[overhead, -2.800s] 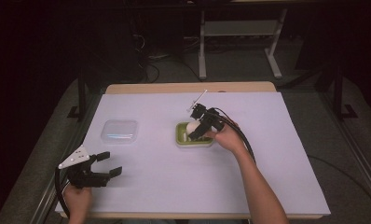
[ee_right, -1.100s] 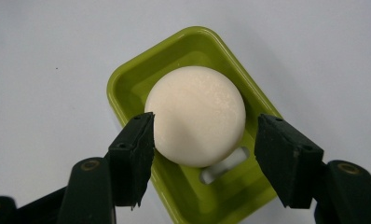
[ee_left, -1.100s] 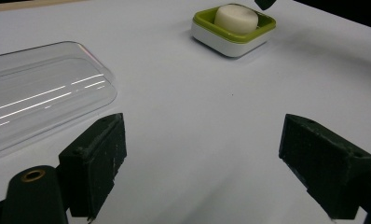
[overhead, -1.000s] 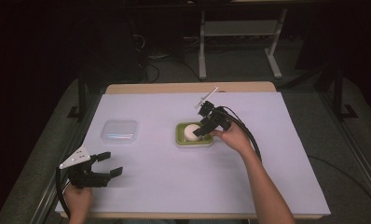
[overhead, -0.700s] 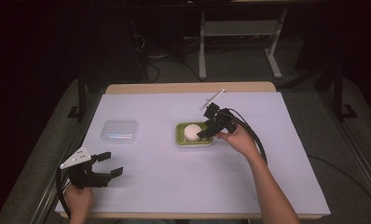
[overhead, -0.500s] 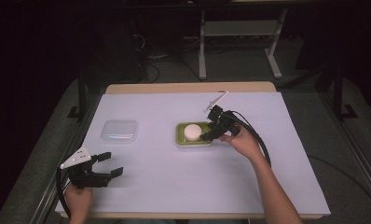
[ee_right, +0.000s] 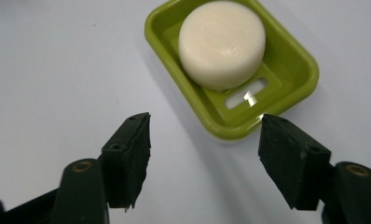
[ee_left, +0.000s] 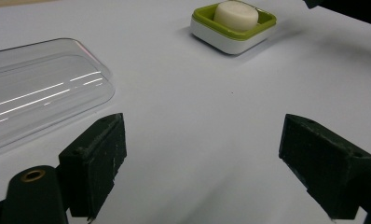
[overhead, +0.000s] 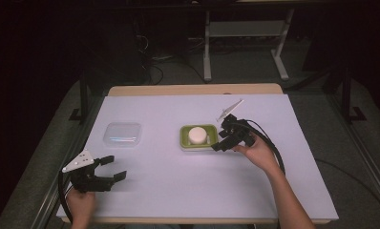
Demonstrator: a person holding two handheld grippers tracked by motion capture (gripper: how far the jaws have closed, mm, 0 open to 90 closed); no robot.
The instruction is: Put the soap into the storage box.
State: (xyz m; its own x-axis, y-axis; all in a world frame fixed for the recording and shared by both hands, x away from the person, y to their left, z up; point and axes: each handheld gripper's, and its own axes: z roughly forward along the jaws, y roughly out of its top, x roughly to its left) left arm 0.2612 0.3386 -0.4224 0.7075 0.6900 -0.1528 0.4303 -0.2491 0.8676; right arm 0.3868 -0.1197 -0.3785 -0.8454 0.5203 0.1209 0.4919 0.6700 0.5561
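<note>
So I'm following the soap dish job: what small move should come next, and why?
Probably the left gripper should reach for the clear lid. The soap already sits in the green dish, the right gripper has just been opening with nothing between its jaws, and the lid lies apart on the table.

A soap bar sits in a dish near the middle of the table. A lid lies to its left (well apart). The right gripper hovers just right of the dish; the left gripper rests at the near left corner.
</note>
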